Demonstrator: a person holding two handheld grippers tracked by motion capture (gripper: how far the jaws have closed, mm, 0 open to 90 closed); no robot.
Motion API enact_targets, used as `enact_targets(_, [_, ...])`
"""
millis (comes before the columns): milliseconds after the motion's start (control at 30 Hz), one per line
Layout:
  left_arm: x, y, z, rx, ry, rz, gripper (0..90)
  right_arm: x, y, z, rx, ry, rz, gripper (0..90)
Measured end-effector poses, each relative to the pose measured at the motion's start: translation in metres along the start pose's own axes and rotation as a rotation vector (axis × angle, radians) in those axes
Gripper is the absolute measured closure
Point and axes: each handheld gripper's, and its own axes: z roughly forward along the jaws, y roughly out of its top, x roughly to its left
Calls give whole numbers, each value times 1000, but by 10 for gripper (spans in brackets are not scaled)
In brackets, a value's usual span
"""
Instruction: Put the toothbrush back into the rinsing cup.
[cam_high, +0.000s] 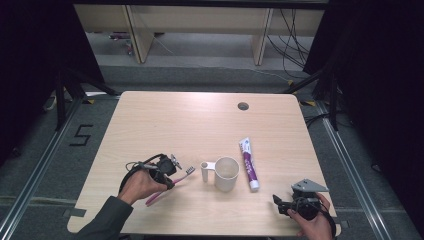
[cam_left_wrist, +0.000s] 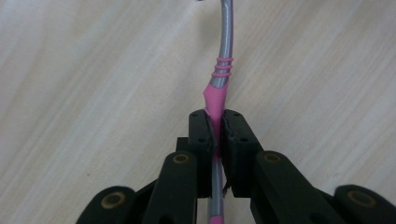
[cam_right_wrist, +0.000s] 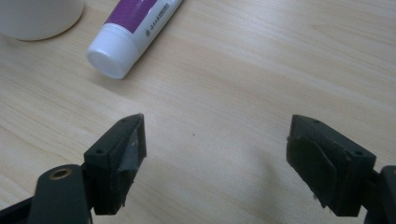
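The left gripper (cam_left_wrist: 215, 128) is pinching the pink toothbrush (cam_left_wrist: 217, 91) low over the worktop (cam_high: 200, 120), left of the white cup (cam_high: 226, 173). The right gripper (cam_right_wrist: 215, 154) is hovering with fingers (cam_right_wrist: 123, 154) spread near the toothpaste tube (cam_right_wrist: 128, 32).

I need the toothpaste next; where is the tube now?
In the high view, the toothpaste tube lies flat on the table's right half, just right of the white cup, with its cap toward the person.
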Motion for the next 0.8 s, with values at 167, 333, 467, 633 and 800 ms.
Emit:
enact_targets(167, [2,-2,-11,-83,14,-7,824,0,0,0,1,-1,-2,210])
enact_targets(333, [4,-3,-23,-198,29,-13,825,-2,0,2,-16,-1,-34,210])
enact_targets(467, [4,-3,-28,-259,9,-17,824,-2,0,1,-12,-9,-18,210])
enact_targets(633, [6,-5,-30,-388,31,-44,824,-4,0,2,-27,5,-42,210])
enact_targets(800, [4,-7,-33,-501,39,-70,823,-1,0,1,-3,-1,6,210])
